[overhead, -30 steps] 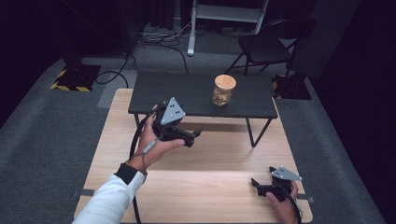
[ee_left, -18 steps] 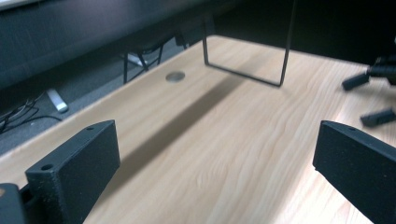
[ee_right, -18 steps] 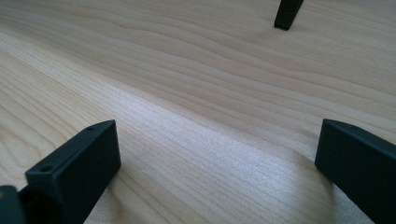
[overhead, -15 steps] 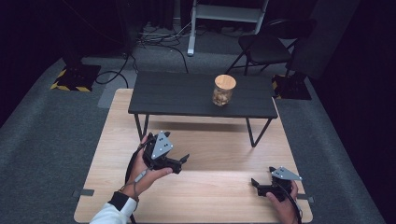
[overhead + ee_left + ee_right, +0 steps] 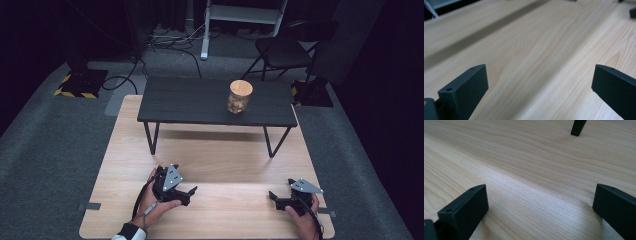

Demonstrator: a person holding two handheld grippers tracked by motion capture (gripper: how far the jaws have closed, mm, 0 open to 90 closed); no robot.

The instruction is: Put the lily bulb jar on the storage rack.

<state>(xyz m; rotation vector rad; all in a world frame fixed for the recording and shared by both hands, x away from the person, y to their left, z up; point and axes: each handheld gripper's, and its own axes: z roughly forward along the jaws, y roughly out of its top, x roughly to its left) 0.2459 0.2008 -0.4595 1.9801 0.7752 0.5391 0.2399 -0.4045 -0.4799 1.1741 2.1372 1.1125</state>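
Note:
My left gripper (image 5: 189,194) rests low over the pale wooden board (image 5: 225,160) at the front left, held in a hand, jaws pointing right. Its jaws stand wide open over bare wood (image 5: 539,65). My right gripper (image 5: 273,198) lies at the front right of the board, jaws pointing left, also open over bare wood (image 5: 541,195). A glass jar (image 5: 239,97) with a wooden lid and brownish contents stands on the small black table (image 5: 200,102) beyond both grippers, well out of reach of either.
The black table's thin legs (image 5: 272,142) stand on the board; one leg foot (image 5: 577,128) appears ahead of the right gripper. Grey carpet (image 5: 55,150) surrounds the board. A dark chair (image 5: 287,50) and cables lie farther back.
My left gripper has come down and back from near the black table's front edge to the front left of the board. The right gripper has stayed put.

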